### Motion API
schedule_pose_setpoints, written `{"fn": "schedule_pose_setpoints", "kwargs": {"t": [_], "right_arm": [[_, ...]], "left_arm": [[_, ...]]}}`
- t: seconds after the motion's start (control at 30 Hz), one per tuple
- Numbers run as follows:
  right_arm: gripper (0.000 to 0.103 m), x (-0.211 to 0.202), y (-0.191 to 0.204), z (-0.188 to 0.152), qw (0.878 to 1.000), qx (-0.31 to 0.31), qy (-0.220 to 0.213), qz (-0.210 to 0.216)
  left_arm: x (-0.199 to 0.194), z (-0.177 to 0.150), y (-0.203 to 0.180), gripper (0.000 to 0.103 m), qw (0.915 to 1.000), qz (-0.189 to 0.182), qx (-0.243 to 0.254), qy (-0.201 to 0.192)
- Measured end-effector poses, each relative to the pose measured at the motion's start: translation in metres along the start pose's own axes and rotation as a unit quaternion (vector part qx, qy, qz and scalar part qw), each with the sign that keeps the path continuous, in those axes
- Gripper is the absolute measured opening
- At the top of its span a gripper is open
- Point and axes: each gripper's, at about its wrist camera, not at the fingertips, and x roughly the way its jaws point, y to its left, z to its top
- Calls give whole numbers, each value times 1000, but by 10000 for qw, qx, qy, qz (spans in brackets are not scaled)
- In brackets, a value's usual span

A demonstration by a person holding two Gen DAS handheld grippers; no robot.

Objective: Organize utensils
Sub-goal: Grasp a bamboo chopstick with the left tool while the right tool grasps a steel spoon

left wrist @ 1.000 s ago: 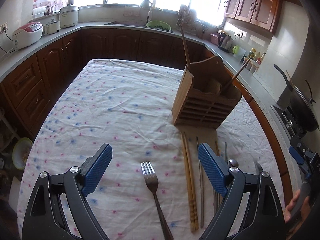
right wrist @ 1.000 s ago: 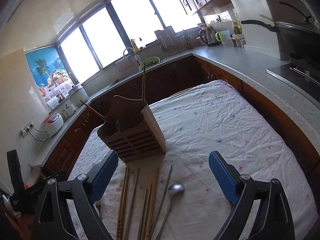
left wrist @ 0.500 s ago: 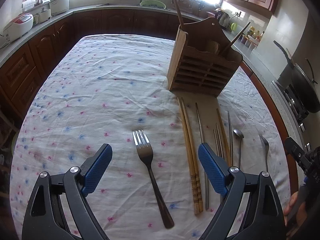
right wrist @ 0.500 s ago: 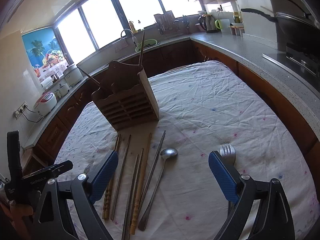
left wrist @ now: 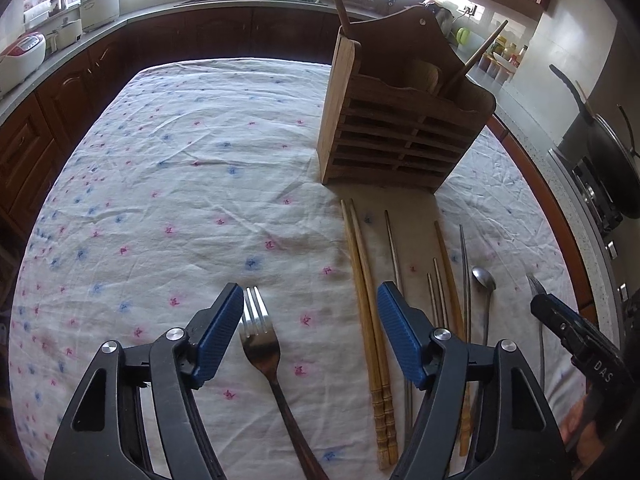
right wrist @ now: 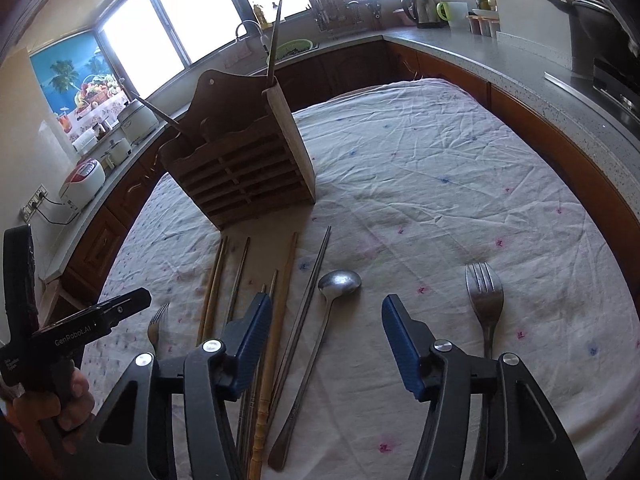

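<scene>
A steel fork (left wrist: 258,344) lies on the flowered cloth between the jaws of my left gripper (left wrist: 310,300), close to the left pad. The jaws are closing and the pads do not press on it. A wooden utensil holder (left wrist: 400,120) stands behind, with a few sticks in it. My right gripper (right wrist: 326,304) hovers low over a metal spoon (right wrist: 340,282) whose handle runs between its closing jaws, untouched. A second fork (right wrist: 484,296) lies just right of the right finger. Wooden chopsticks (left wrist: 366,300) and metal chopsticks (right wrist: 312,280) lie between the two grippers.
The table cloth (left wrist: 180,160) fills the space left of the holder. Dark cabinets and a grey counter (right wrist: 520,64) ring the table, with rice cookers (left wrist: 24,52) on the left and a wok (left wrist: 612,152) on the stove at right. A hand (right wrist: 68,404) holds the left gripper.
Both grippers have sunk toward the table and tilted further down. Their jaws have narrowed, the left around the fork and the right around the spoon's handle.
</scene>
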Motion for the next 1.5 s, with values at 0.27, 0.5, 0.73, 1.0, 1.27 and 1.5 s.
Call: {"fn": "schedule_pose_setpoints", "kwargs": {"t": [0.27, 0.5, 0.73, 1.0, 1.27, 1.5], "right_arm": [[48, 29, -5, -3, 9991, 9, 424, 10], [43, 43, -8, -2, 9983, 25, 574, -27], [32, 59, -7, 1, 9974, -52, 706, -121], [25, 65, 4, 3, 9957, -379, 808, -238], [16, 74, 23, 3, 9904, -989, 755, -607], [2, 55, 20, 11, 9957, -630, 678, -7]], "left_arm": [[44, 20, -11, 58, 9996, -2, 67, 284], [81, 32, -16, 47, 9988, 78, 157, 466], [95, 43, -29, 46, 9970, 335, 553, 416], [90, 32, -33, 39, 9937, 397, 928, 495], [88, 29, -55, 8, 9904, 369, 1252, 445], [48, 28, -27, 5, 9960, -531, 644, 327]]}}
